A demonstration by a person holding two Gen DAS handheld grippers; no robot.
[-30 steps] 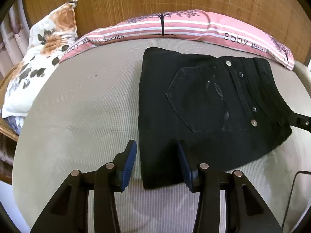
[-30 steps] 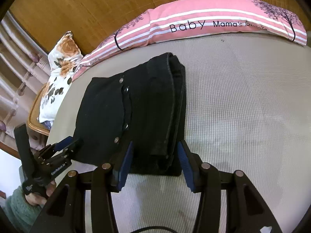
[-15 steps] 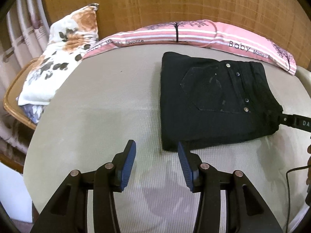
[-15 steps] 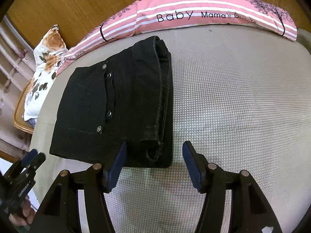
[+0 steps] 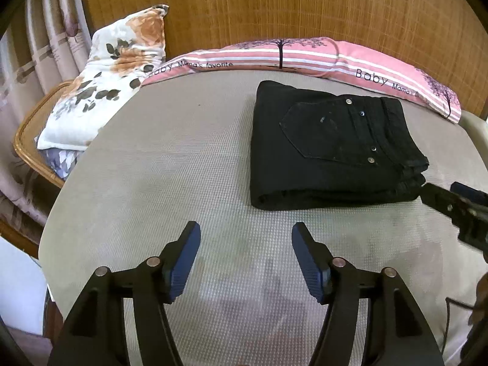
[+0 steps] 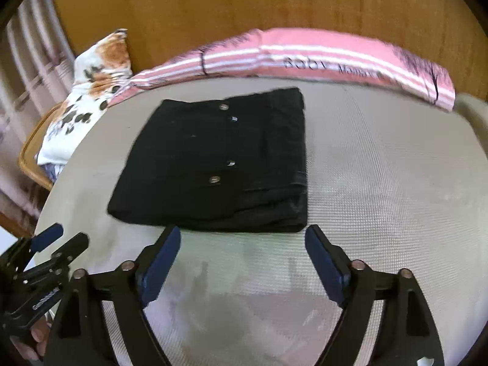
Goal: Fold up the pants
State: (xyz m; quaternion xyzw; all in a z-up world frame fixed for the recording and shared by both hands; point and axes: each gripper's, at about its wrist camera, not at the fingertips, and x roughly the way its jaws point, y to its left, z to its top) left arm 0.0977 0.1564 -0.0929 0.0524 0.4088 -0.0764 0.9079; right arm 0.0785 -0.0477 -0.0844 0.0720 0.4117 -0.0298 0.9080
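Black pants (image 5: pixel 329 149) lie folded into a compact rectangle on the grey mattress (image 5: pixel 170 170), back pocket and metal rivets facing up. In the right wrist view the same folded pants (image 6: pixel 219 164) sit just beyond my fingers. My left gripper (image 5: pixel 245 238) hovers short of the bundle's near left corner, its jaws opening with only mattress between them. My right gripper (image 6: pixel 242 239) is drawn back from the near edge of the pants, jaws opening wide, nothing between the pads. Each gripper shows at the edge of the other's view: the right gripper (image 5: pixel 454 204), the left gripper (image 6: pixel 48 250).
A long pink striped pillow (image 5: pixel 305 58) lies along the far edge against a wooden headboard (image 5: pixel 274 6). A floral pillow (image 5: pixel 106 82) leans at the far left over a rattan chair (image 5: pixel 27 128). Curtains hang at left. A person's fingers (image 6: pixel 33 335) hold the left gripper.
Both grippers let go of the near edge of the folded pants, pulled back toward me and rose a little. Both jaws widened, the right more. The pants stayed put.
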